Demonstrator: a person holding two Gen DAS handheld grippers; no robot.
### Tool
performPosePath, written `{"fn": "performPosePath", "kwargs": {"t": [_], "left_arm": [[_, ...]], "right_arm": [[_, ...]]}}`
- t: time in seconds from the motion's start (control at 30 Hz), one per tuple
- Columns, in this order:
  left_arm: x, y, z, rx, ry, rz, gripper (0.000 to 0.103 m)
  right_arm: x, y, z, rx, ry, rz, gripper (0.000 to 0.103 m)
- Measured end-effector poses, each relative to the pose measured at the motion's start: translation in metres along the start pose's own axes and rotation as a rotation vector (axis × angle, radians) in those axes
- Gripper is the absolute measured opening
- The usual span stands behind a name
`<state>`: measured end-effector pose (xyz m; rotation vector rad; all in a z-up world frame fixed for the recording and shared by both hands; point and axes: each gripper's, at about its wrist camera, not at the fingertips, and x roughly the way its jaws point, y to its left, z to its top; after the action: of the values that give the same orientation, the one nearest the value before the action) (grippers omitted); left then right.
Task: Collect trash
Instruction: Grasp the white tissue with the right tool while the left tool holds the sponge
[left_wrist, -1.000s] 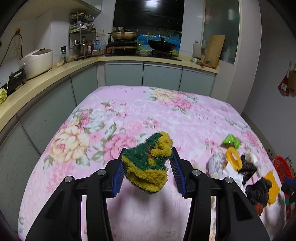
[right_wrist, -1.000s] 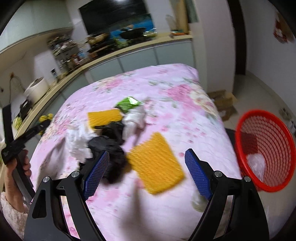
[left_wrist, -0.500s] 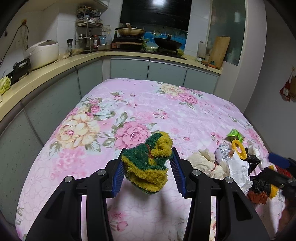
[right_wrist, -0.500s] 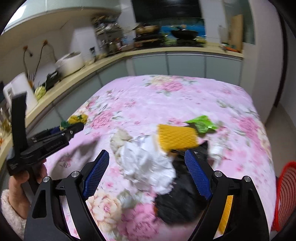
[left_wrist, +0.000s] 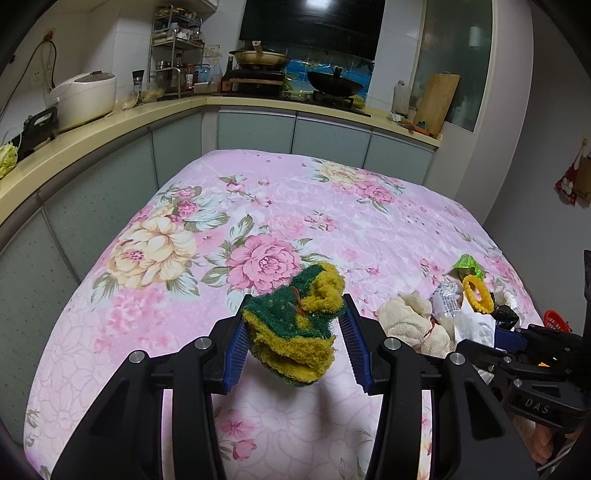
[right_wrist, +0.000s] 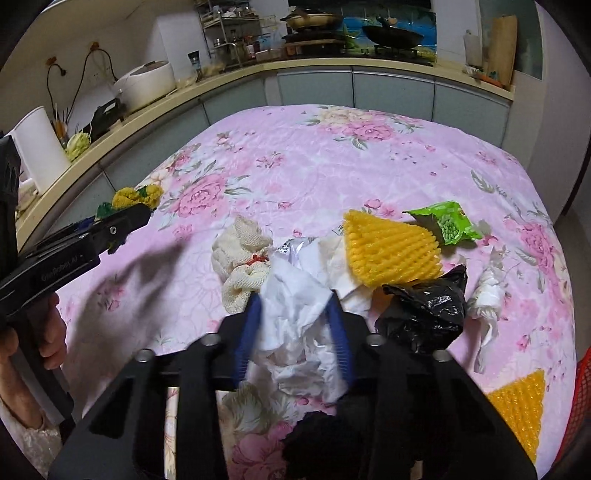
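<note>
both claws grasping trash over the flowered worktop

left claw (left_wrist: 293, 338), low centre of its view, is clenched on a crumpled green and yellow scouring pad (left_wrist: 295, 325) held clear above the pink floral cloth (left_wrist: 258, 192). right claw (right_wrist: 295, 325), low centre of its view, has just been closing and its blue pads press both sides of a crumpled white paper wad (right_wrist: 295, 317) in the trash pile. just beside it lie a cream mesh cloth (right_wrist: 243, 258) to the left, a yellow foam net (right_wrist: 391, 251) and green snack wrapper (right_wrist: 448, 221) upper right, and a black plastic bag (right_wrist: 428, 310) to the right. a red basket (right_wrist: 580, 402) shows at the lower right edge
</note>
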<state>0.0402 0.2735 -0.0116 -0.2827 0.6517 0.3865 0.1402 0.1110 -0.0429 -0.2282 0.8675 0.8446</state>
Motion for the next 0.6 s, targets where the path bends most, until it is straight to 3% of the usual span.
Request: {"fn": "performPosePath", "kwargs": {"t": [0.2,0.6], "left_arm": [[-0.004,-0.002,0.001,-0.007,-0.009,-0.003,0.045],[-0.025,-0.020,0.010,0.019,-0.058,-0.029,0.045]], "right_arm": [[-0.020,-0.001,0.003,0.006,-0.037,0.005,0.016],[-0.079,-0.019,0.018,0.072,-0.194,-0.019,0.016]]}}
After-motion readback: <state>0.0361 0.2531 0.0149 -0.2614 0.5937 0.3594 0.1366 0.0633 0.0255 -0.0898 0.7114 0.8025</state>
